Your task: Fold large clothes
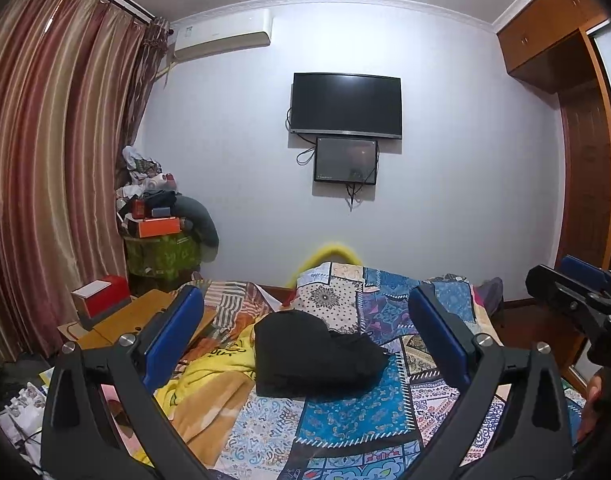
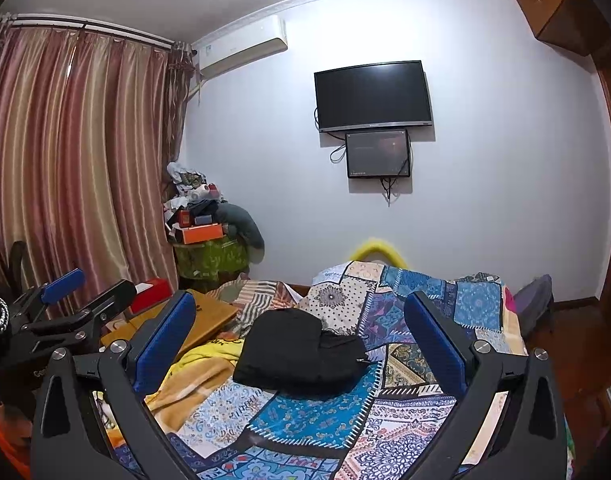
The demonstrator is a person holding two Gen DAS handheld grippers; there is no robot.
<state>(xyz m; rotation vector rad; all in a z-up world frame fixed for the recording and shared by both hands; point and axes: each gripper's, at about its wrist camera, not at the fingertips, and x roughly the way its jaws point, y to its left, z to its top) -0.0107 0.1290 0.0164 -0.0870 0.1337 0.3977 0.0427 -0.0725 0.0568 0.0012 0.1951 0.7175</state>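
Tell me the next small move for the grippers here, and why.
Probably pull both back and stop. The black garment already lies as a compact folded bundle on the patchwork bedspread. The left gripper and right gripper are both wide open, with nothing between the jaws and neither touching the cloth. If anything, a light press to flatten its looser right edge might help.

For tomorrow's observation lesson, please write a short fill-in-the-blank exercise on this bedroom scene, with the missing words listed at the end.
1. The folded garment lying on the patchwork quilt is ____ in colour.
2. Both the left gripper and the right gripper have their jaws wide ____, with nothing held.
3. On the wall, the small screen hangs directly ____ the television.
4. The box on the cluttered pile beside the curtain is ____.

Missing words: black; open; below; orange
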